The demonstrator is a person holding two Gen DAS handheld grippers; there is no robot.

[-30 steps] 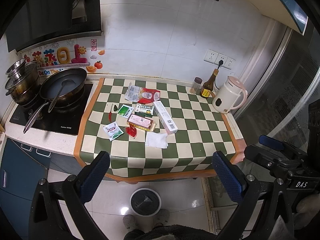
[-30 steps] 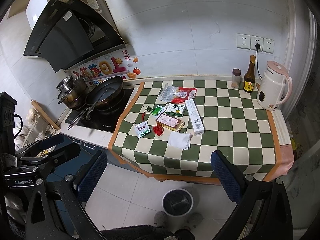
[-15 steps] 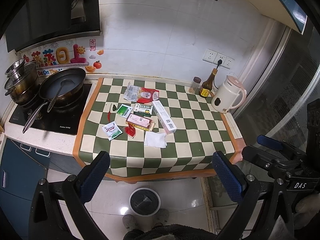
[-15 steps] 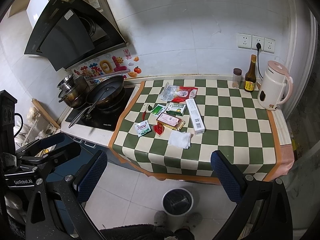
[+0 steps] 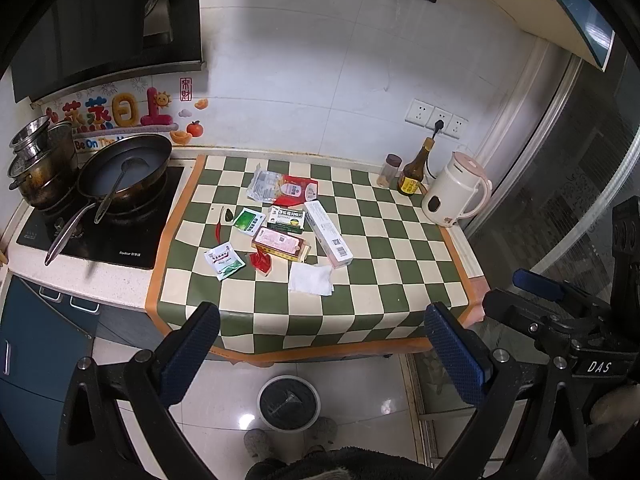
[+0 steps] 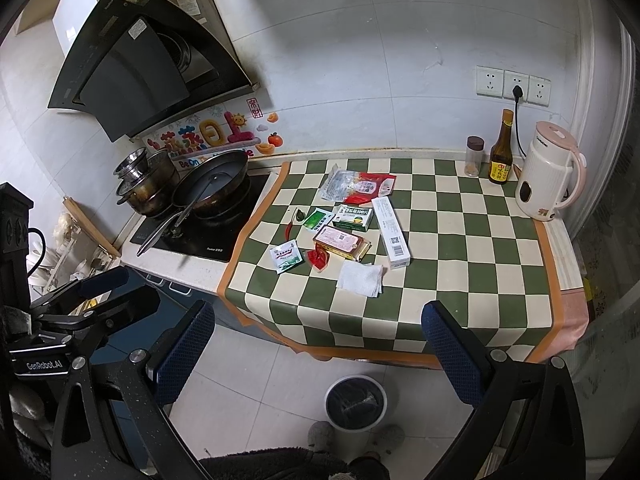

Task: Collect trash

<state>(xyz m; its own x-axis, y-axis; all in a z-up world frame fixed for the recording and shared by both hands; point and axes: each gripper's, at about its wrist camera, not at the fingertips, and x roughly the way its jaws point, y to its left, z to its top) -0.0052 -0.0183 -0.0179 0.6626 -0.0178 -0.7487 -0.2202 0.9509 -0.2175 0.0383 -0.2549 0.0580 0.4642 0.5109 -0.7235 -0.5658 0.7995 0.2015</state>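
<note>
Trash lies in a cluster on the green-and-cream checked counter cloth [image 5: 392,240]: a white tissue [image 5: 311,279], a long white box [image 5: 328,234], a pink box [image 5: 280,242], a green-white box [image 5: 286,219], sachets [image 5: 224,260], a red wrapper [image 5: 260,261] and a clear-red bag [image 5: 282,188]. The tissue also shows in the right wrist view [image 6: 360,278]. A small white bin with a dark liner [image 5: 288,402] [image 6: 355,402] stands on the floor below the counter edge. My left gripper [image 5: 320,354] and my right gripper [image 6: 318,354] are both open and empty, held back from the counter above the floor.
A stove with a frying pan [image 5: 124,174] and stacked pots [image 5: 40,172] is at the left. A white kettle [image 5: 454,194], a sauce bottle [image 5: 414,174] and a spice jar [image 5: 390,170] stand at the back right. A glass door [image 5: 568,184] is on the right.
Both views have drifted slightly; the counter sits a touch lower in the frames. Nothing on the counter has moved and both grippers stay open.
</note>
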